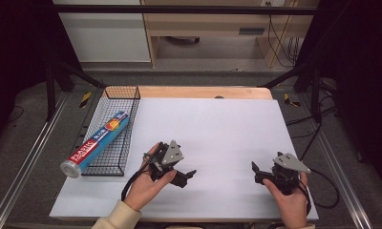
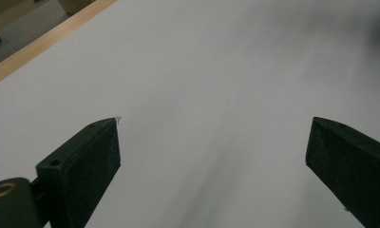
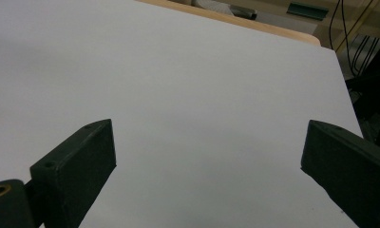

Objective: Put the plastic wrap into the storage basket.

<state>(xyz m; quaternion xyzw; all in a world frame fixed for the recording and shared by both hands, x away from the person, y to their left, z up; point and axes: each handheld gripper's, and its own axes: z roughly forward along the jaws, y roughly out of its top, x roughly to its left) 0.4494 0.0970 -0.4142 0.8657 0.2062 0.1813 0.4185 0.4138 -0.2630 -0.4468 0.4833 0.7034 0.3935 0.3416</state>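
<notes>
Both tongs rest open and empty on the white tabletop (image 1: pixel 217 129), the left tongs (image 1: pixel 186 175) nearest the foil roll (image 1: pixel 97 143), which lies slanted in the wire basket (image 1: pixel 113 93). To lift it cleanly, grip mid-tube, jaws square across.

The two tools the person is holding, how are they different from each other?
The left tool sits nearer the wire basket with the blue roll; the right tool sits toward the white board's other side. The left tool's tips point right, the right tool's point left. Both are black, open, empty, and carry a grey plate.
</notes>
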